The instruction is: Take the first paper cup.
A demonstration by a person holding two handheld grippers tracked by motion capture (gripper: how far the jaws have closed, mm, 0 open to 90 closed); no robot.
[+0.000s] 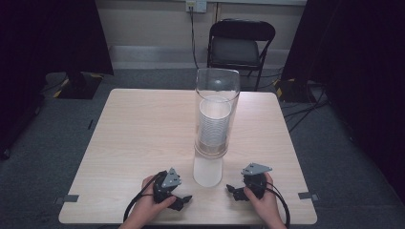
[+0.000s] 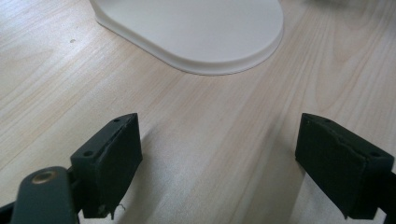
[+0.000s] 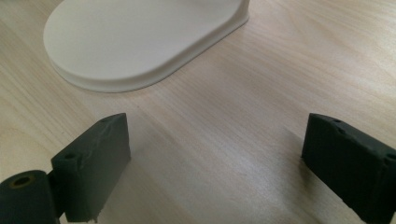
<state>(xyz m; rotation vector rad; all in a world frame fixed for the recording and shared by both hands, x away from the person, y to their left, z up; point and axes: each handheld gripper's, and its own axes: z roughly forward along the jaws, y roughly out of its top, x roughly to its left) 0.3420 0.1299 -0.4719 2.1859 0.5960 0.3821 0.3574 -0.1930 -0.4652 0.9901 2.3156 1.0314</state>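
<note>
The worktop (image 1: 143, 129) carries a tall clear tube dispenser (image 1: 216, 114) holding a stack of cups (image 1: 213, 121); it stands upright right of the middle, nearer the near edge than the far one. Its white base (image 1: 208, 171) runs out from the tube's foot toward the near edge, so the base's long axis lies near-to-far, and its rounded end points between the 2 hands.

The left tongs (image 1: 184, 199) rest by the near edge just to the left of that rounded end, the right tongs (image 1: 233, 190) just to its right; both aim inward at it. The 2 sit about equally near, the left perhaps a touch closer to the near edge.

In the left gripper view the base (image 2: 196, 32) lies ahead of the spread jaws, apart from them, with bare wood between. The right gripper view shows the same: base (image 3: 135, 42) ahead, jaws wide apart and pinching nothing.
</note>
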